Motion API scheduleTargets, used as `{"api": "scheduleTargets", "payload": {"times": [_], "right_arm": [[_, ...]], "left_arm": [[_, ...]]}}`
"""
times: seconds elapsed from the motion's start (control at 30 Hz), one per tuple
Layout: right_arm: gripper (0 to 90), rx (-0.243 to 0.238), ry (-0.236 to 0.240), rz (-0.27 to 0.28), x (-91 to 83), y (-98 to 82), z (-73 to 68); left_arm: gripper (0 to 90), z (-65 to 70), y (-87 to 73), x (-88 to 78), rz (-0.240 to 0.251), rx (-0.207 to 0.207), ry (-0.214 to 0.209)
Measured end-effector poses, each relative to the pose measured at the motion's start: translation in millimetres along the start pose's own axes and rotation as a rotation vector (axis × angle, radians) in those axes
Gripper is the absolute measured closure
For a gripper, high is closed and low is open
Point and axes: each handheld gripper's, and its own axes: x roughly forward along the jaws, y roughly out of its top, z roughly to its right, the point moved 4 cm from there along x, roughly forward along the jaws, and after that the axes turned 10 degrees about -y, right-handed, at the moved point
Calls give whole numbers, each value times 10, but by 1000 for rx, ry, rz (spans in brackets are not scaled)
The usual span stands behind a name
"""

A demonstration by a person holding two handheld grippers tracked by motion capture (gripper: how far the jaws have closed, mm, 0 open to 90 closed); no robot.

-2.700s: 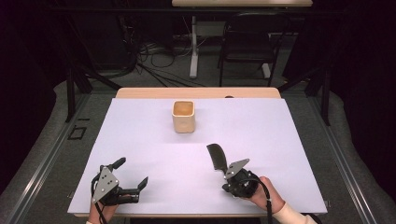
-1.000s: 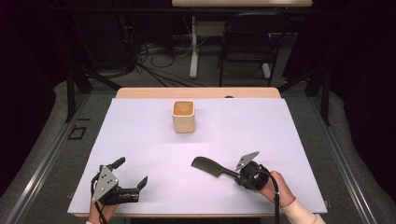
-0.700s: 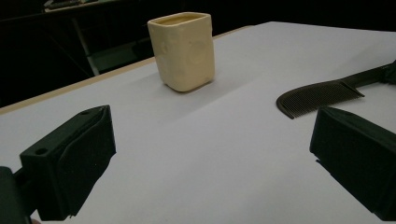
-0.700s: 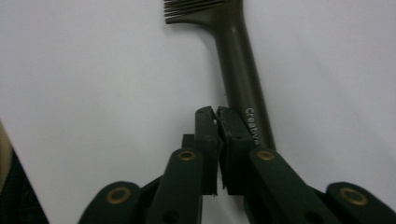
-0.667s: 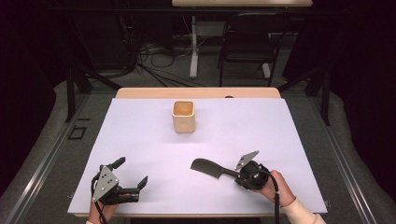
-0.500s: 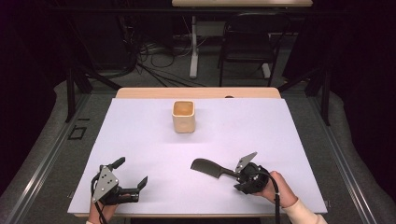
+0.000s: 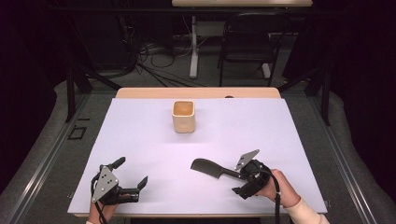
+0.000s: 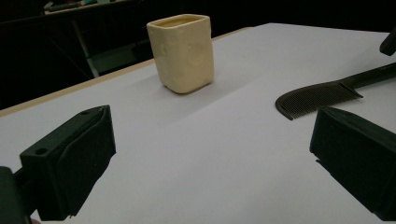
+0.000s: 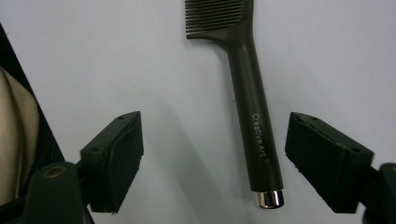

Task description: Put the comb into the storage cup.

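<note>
Comb (image 7: 210,168) flat on table | right hand-held gripper (image 7: 243,180) low, jaws just opened, handle between, unpressed

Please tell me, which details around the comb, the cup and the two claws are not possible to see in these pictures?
- Comb: the right gripper view's top edge cuts off most of its teeth.
- Cup: its inside is hidden by its own wall in the left gripper view; in the high view it is too small to tell.
- Left claw: its underside is hidden by its own body in the high view.
- Right claw: open; its base is cut off by the bottom edge.
</note>
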Motion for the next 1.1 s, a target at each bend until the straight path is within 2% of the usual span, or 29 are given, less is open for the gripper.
{"api": "scheduleTargets", "payload": {"times": [0.13,0.37,0.47,0.53,0.97,1.1], "right_arm": [[98,4,-22,14,-4,54,10],[1,-17,-21,3,13,131,17],[0,-1,-2,26,23,171,28],[0,-3,-14,23,22,197,44],[0,-66,-28,10,115,348,39],[81,-100,-48,-10,145,389,41]], "left_arm": [[1,-5,3,-3,5,-2,2],[1,0,5,-2,5,-2,-5],[1,-3,3,-3,5,-1,-4],[1,-3,5,-3,5,-2,-4],[1,0,0,0,-1,-3,-5],[1,-3,-1,0,-1,-4,-3]]}}
